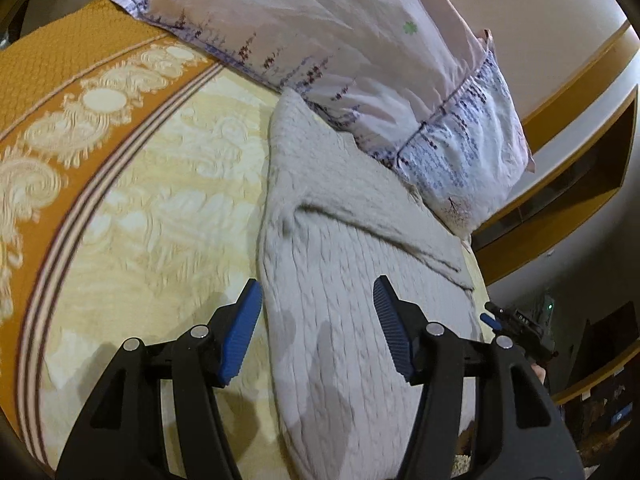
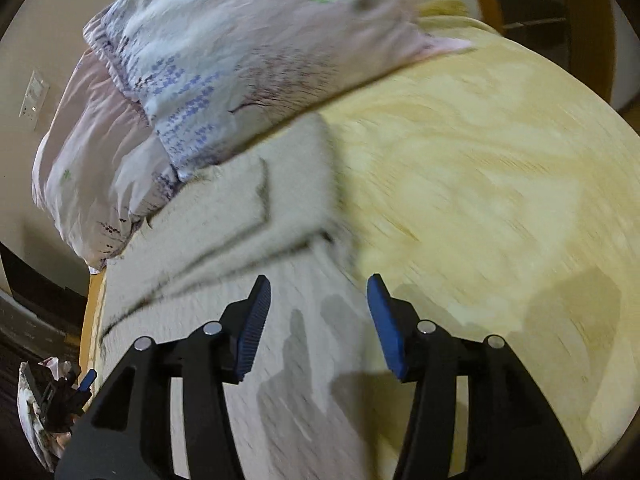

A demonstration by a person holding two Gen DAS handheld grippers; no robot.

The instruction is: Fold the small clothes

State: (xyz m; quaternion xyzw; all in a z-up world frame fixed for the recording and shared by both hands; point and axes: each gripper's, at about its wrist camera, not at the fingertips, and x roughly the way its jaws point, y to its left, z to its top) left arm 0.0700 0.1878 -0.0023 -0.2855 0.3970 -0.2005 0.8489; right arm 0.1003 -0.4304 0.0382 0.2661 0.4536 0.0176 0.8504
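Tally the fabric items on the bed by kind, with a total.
Grey knitted garment: 1
Floral pillow: 1
Yellow patterned bedspread: 1
Total: 3

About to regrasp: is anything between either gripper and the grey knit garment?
Nothing visible. The left gripper and right gripper are open above the grey knit garment. The pillow only borders its far end.
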